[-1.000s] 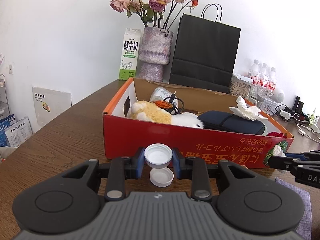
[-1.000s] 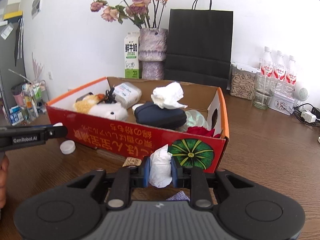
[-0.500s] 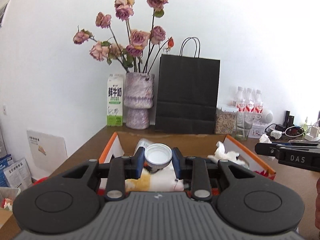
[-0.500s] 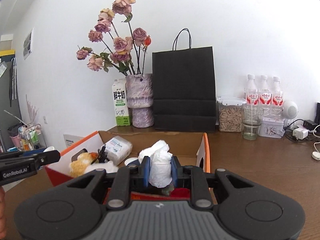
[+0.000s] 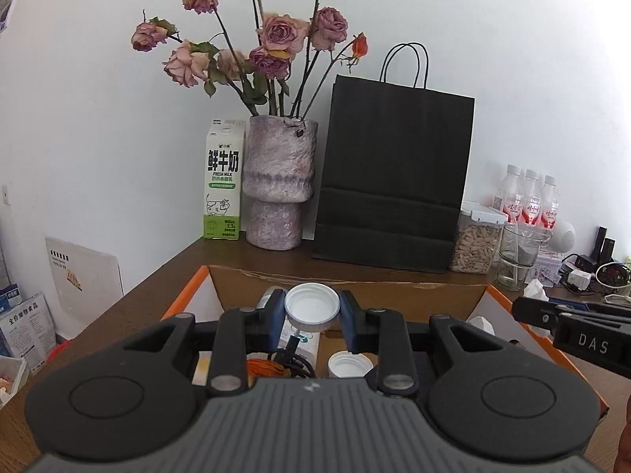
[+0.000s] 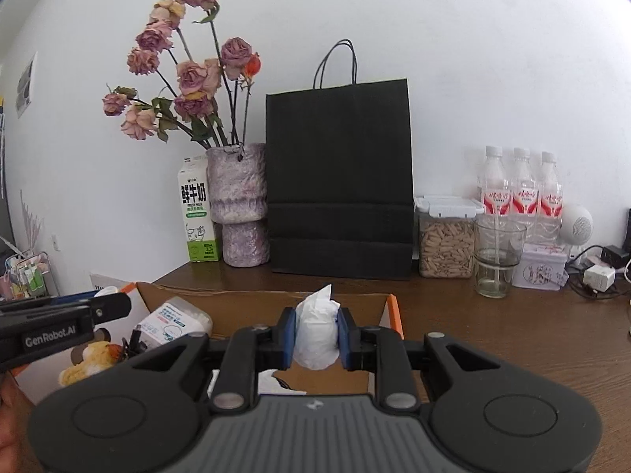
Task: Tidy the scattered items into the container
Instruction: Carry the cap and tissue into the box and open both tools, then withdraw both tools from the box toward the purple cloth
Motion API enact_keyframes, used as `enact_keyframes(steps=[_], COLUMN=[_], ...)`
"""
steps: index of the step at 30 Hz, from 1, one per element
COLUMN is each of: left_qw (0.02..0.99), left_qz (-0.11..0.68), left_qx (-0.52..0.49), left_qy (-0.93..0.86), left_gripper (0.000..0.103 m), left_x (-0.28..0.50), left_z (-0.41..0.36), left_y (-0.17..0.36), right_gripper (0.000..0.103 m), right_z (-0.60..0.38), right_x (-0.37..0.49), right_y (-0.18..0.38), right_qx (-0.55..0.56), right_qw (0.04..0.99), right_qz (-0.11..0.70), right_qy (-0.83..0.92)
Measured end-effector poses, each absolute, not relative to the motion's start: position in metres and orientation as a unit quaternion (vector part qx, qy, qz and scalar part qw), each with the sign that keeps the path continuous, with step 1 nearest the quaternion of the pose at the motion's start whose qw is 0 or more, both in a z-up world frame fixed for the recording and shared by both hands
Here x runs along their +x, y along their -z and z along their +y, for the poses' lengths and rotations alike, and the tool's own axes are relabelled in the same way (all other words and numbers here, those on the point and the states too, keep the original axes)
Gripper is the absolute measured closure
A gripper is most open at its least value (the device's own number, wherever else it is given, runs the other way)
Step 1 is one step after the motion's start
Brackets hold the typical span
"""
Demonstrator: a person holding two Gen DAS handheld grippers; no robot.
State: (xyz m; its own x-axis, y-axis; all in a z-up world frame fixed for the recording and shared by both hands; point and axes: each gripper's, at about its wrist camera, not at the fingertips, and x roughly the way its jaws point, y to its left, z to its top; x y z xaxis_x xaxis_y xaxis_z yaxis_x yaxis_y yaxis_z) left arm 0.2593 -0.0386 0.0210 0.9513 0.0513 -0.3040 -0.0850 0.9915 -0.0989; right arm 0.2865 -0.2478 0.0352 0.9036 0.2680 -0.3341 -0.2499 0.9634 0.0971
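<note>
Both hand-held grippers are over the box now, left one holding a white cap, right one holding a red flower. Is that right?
Not quite. The right hand-held gripper holds a crumpled white tissue, not a flower, as the right wrist view shows. The left hand-held gripper does hold the white cap over the box.

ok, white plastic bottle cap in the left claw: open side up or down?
Up. The white plastic bottle cap shows its hollow inside and rim to the camera, pinched between the left claw's blue pads above the cardboard box.

Brown wooden table [image 6: 493, 339], cardboard box [image 5: 394, 295], milk carton [image 5: 223, 181], vase [image 5: 278, 181], black paper bag [image 5: 390, 181]
</note>
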Motion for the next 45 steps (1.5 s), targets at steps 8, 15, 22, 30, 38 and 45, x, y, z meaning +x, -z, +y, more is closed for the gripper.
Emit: enact_keyframes(steps=[8,15,22,30,38,45], left_qw=[0.986,0.985,0.984,0.986,0.993,0.993], left_qz=[0.155,0.160,0.165,0.153,0.070,0.062], left_qx=[-0.048,-0.050,-0.045,-0.037,-0.034,-0.044], left_qy=[-0.041,-0.043,-0.045,-0.060,-0.085,-0.093], left_gripper=[0.074,0.074,0.074,0.064,0.000,0.000], left_x=[0.260,0.261,0.263,0.260,0.238,0.237], left_z=[-0.041,-0.041,-0.043,-0.044,-0.047,-0.044], left_y=[-0.017,-0.015,-0.012,-0.014,-0.025,-0.027], right_gripper=[0.082,0.082,0.082,0.062,0.000,0.000], right_z=[-0.244,-0.246,-0.248,-0.251,-0.249,-0.244], right_x=[0.287,0.287,0.290,0.290,0.276,0.272], right_y=[-0.030,-0.030,-0.029,-0.032,-0.043,-0.045], right_qx=[0.019,0.022,0.025,0.030,0.025,0.009], right_qw=[0.975,0.975,0.975,0.976,0.980,0.981], right_qz=[0.179,0.180,0.185,0.182,0.144,0.139], right_qy=[-0.132,-0.127,-0.120,-0.118,-0.133,-0.134])
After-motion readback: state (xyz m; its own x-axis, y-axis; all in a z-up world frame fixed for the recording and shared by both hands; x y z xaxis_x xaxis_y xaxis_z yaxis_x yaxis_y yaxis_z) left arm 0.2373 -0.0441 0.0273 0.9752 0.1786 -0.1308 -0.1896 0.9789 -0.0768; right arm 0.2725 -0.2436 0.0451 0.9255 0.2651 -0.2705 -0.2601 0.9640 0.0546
